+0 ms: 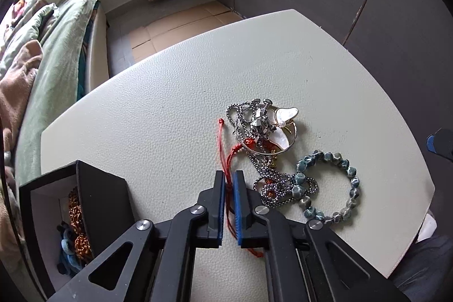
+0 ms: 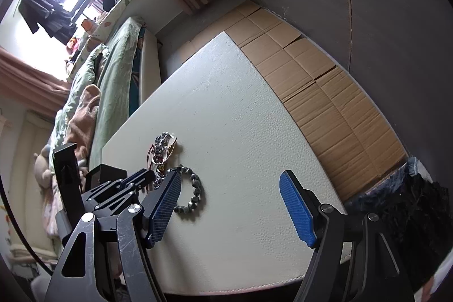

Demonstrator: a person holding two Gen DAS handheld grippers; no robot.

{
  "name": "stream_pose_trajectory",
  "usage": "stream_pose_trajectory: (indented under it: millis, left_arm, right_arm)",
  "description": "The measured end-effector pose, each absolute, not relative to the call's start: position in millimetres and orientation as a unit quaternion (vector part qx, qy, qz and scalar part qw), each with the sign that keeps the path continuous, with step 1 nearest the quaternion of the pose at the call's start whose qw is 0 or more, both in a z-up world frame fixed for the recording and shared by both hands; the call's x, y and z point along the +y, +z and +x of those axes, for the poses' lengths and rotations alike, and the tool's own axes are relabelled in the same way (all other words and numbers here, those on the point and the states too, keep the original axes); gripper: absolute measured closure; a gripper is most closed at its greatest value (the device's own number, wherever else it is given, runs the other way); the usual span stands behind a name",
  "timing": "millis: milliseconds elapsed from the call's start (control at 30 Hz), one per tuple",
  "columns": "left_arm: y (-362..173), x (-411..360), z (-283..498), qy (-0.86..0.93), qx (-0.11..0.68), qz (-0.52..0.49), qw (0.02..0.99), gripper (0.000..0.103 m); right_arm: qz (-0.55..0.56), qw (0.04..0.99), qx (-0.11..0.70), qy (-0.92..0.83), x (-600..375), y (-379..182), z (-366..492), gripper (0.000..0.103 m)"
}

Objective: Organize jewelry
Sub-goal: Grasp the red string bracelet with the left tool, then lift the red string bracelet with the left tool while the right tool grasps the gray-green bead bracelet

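Jewelry sits in two places: inside an open black box (image 1: 93, 205) at the worktop's (image 1: 158, 109) left edge, and in a loose heap further right. Box contents that show are orange-gold chain (image 1: 76, 212) coiled against the inner wall and a blue piece (image 1: 66, 244) below it; anything deeper is hidden by the box wall.

On the worktop I count one bead bracelet (image 1: 329, 186) of grey-blue beads lying flat, one silver chain (image 1: 276, 183) snaking from the heap down under the bracelet's left side, one thin gold bangle (image 1: 286, 145), one white shell butterfly (image 1: 286, 118) and a faceted silver pendant (image 1: 262, 125) resting on top of it. One red cord (image 1: 226, 160) runs from the heap toward the camera.

Left claw (image 1: 228, 177) is nearly closed, its blue pads pinching the red cord, which passes between them and trails out below.

Right claw (image 2: 229, 183) is spread wide with nothing between its fingers, over bare worktop just right of the bracelet (image 2: 192, 191); its left finger (image 2: 164, 205) lies beside the beads.

No writing or brand can be read on anything.
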State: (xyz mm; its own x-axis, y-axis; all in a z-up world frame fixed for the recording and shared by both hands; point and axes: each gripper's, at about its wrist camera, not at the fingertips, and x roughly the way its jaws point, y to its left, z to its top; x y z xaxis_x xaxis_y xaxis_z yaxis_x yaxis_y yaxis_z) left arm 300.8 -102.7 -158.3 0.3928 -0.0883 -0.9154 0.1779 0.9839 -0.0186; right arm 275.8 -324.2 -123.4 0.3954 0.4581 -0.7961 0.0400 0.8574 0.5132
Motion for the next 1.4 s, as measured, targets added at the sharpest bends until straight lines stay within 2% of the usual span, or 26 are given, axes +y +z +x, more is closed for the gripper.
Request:
stream_pose_trajectory:
  millis: [100,300,400,667,867,900,933,967,1067,1400]
  left_arm:
    - [-148,-95,297,-0.092,0.535,0.015,0.840,0.098]
    - [-115,-71,291,-0.109,0.504,-0.051,0.855,0.098]
    - [-101,-61,287,-0.119,0.490,-0.081,0.860,0.098]
    - [-74,-44,278,-0.134,0.457,-0.114,0.872,0.098]
    - [-59,-19,270,-0.126,0.438,-0.133,0.880,0.098]
    - [-58,-14,269,-0.123,0.435,-0.136,0.881,0.098]
    - [-57,-10,267,-0.121,0.434,-0.139,0.882,0.098]
    - [-55,-6,265,-0.119,0.432,-0.142,0.883,0.098]
    - [-50,8,257,-0.111,0.426,-0.146,0.886,0.098]
    - [-44,52,237,-0.073,0.420,-0.162,0.890,0.098]
  right_arm:
    - [0.224,0.798,0.542,0.141,-313,-127,280,0.042]
    - [0.186,0.798,0.552,0.155,-279,-132,283,0.049]
    - [0.164,0.797,0.559,0.158,-263,-136,287,0.056]
    - [0.077,0.804,0.573,0.139,-221,-147,293,0.061]
    - [-0.011,0.811,0.573,0.118,-198,-151,288,0.071]
    - [-0.026,0.813,0.571,0.112,-196,-150,287,0.073]
    - [-0.040,0.815,0.568,0.105,-194,-150,285,0.086]
    - [-0.042,0.815,0.567,0.107,-194,-149,284,0.091]
    - [-0.020,0.815,0.566,0.126,-199,-144,281,0.092]
    - [0.107,0.853,0.473,0.193,-215,-83,260,0.092]
